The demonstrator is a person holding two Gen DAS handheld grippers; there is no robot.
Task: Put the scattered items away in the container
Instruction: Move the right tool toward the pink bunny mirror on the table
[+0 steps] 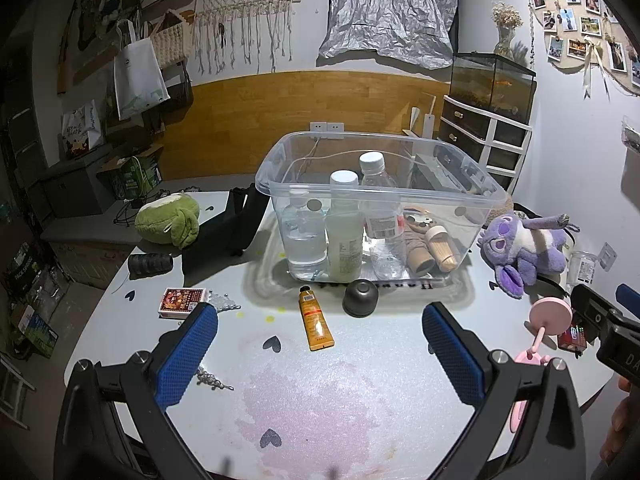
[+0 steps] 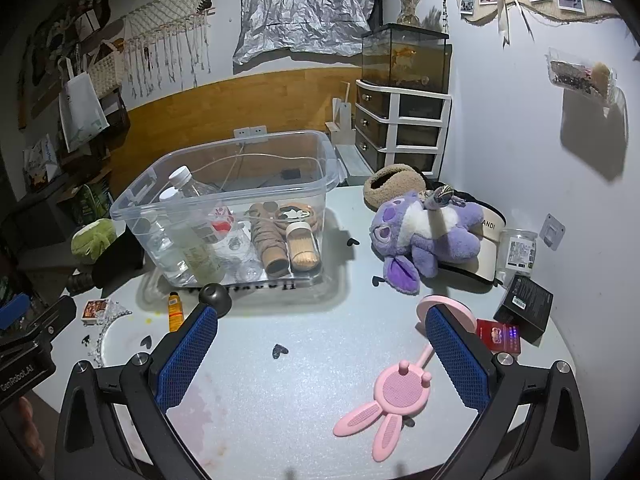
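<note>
Both the left gripper (image 1: 320, 332) and right gripper (image 2: 322, 334) hang released, grasping nothing. At twelve o'clock the clear container (image 1: 486, 196) holds three bottles. Two plush toys lie outside: green (image 1: 170, 220) at ten o'clock, purple (image 1: 524, 242) at two.

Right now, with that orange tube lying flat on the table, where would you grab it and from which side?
Probably across the middle of the orange tube, from above. It lies flat in front of the clear container, cap toward it, so its long sides are free for the open left gripper to straddle. The dark dome-shaped lid sits close on the right near the cap, so grip lower down.
</note>
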